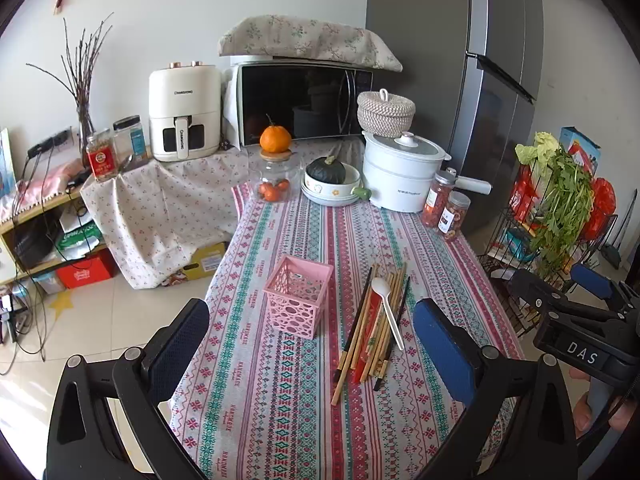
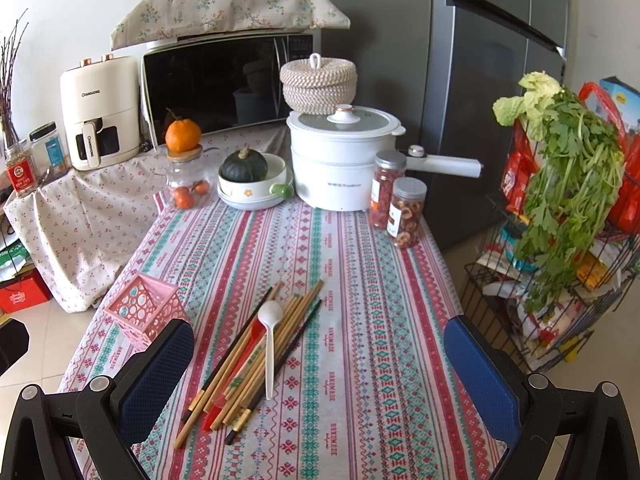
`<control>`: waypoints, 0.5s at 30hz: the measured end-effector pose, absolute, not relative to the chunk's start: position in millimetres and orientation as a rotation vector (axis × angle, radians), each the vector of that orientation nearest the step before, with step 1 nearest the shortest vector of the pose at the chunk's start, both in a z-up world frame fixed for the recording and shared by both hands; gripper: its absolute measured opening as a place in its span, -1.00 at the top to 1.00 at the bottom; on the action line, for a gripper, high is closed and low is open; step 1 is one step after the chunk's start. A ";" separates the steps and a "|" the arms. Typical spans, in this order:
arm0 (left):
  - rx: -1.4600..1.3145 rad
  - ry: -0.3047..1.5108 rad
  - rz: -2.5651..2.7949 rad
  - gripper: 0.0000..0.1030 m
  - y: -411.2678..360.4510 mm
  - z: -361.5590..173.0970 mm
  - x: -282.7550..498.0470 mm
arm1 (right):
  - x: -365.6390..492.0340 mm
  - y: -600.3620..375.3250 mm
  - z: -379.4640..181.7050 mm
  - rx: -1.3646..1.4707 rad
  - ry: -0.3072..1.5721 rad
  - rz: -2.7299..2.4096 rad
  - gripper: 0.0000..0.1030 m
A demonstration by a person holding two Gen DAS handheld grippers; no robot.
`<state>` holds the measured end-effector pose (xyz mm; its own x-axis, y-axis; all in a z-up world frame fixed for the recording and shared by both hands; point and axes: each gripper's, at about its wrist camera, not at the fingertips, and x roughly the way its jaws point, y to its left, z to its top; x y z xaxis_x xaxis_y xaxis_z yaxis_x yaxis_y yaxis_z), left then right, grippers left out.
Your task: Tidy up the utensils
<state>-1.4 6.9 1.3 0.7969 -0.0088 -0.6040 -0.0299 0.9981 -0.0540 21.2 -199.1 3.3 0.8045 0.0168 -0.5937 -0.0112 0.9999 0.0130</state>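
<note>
While both hover above the near edge of the worktop [image 1: 280,400], the left gripper [image 1: 312,344] and right gripper [image 2: 320,364] gape wide, holding nothing. One pink basket [image 1: 298,300] stands near the left edge, beside a pile of chopsticks [image 2: 244,356] with one white spoon [image 2: 270,340] on top.

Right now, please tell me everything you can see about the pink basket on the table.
The pink basket is a small square holder that looks like plastic, with walls pierced by round and oval holes. It stands upright on the striped tablecloth, open at the top, and looks empty. It sits near the table's left edge, left of the pile of chopsticks, apart from it. Neither hand-held gripper touches it.
</note>
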 end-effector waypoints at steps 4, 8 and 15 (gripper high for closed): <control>-0.061 0.648 0.012 -1.00 7.0 1.3 -1.2 | 21.4 -198.0 2.6 0.008 0.638 0.018 -0.99; -0.062 0.650 0.011 -1.00 7.1 1.2 -1.3 | 21.2 -198.8 2.4 0.010 0.638 0.017 -0.99; -0.054 0.651 0.026 -1.00 9.6 -2.8 -1.3 | 25.7 -200.2 0.6 0.023 0.652 0.022 -0.99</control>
<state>-1.3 9.6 -2.8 0.7952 0.0070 -0.6063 -0.0410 0.9983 -0.0422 25.7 -200.2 0.6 0.7947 0.0280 -0.6063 -0.0134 0.9995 0.0286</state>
